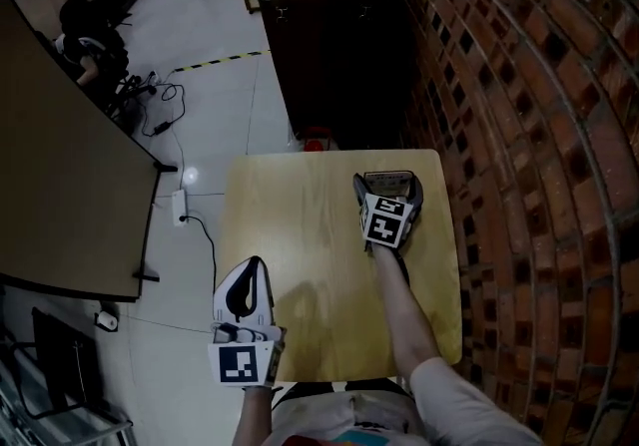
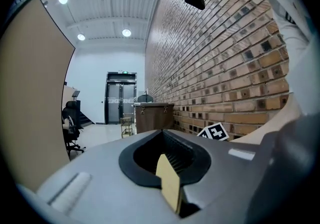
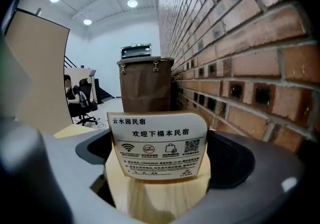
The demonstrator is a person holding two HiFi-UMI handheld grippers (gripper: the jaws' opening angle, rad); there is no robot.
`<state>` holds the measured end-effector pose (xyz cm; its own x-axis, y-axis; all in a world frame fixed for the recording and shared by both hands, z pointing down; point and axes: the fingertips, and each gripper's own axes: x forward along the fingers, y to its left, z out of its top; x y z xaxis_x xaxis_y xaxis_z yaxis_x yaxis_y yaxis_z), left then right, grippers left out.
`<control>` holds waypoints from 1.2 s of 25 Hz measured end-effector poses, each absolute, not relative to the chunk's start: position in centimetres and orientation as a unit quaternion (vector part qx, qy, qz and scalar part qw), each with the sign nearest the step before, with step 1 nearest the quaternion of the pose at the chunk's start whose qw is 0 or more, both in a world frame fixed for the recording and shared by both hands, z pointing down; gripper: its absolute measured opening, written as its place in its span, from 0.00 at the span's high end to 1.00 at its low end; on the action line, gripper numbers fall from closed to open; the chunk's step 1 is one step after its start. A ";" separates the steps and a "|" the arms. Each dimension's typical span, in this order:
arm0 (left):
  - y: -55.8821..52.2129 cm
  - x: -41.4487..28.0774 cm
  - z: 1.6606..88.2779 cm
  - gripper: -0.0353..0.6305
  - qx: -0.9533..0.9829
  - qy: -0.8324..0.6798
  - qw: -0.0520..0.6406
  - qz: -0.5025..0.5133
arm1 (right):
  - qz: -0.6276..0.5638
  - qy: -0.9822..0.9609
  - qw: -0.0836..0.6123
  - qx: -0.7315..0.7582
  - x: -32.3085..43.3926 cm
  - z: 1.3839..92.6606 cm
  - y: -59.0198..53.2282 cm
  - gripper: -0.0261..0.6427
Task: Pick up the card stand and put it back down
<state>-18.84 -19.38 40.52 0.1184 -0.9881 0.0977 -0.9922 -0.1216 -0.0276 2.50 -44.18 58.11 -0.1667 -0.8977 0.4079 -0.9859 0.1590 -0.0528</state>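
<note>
card stand [image 3: 158, 142], white printed card in pale wood base, clamped in right gripper [image 1: 387, 187]; left gripper [image 1: 252, 269] jaws together

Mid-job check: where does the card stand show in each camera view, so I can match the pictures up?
Head view: card stand at the far right of the table, between the tongs of the right gripper.
Left gripper view: not in it; only the right gripper's marker cube shows.
Right gripper view: centre, upright, printed face toward the camera.
Shared landmark: the brown bin beside the brick wall.
</note>
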 end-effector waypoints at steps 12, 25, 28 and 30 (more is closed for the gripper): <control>-20.4 -20.3 41.0 0.94 0.736 -0.676 0.027 0.041 | 0.177 -0.748 0.158 0.619 1.0 60.1 -46.1 0.11; -19.3 -20.1 40.0 0.94 0.739 -0.673 0.018 0.034 | 0.132 -0.778 0.092 0.607 1.8 53.5 -45.2 0.11; -18.9 -19.8 38.7 0.94 0.740 -0.673 0.009 0.022 | 0.052 -0.795 0.071 0.601 2.3 46.8 -43.4 0.14; -18.7 -19.4 37.8 0.94 0.741 -0.671 -0.002 0.014 | 0.029 -0.801 0.025 0.598 3.3 42.4 -41.2 0.23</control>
<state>-19.42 -18.69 37.79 0.0992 -0.9949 0.0179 -0.9948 -0.0996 -0.0209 3.25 -41.23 42.44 -0.2844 -0.9558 0.0750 -0.9587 0.2840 -0.0171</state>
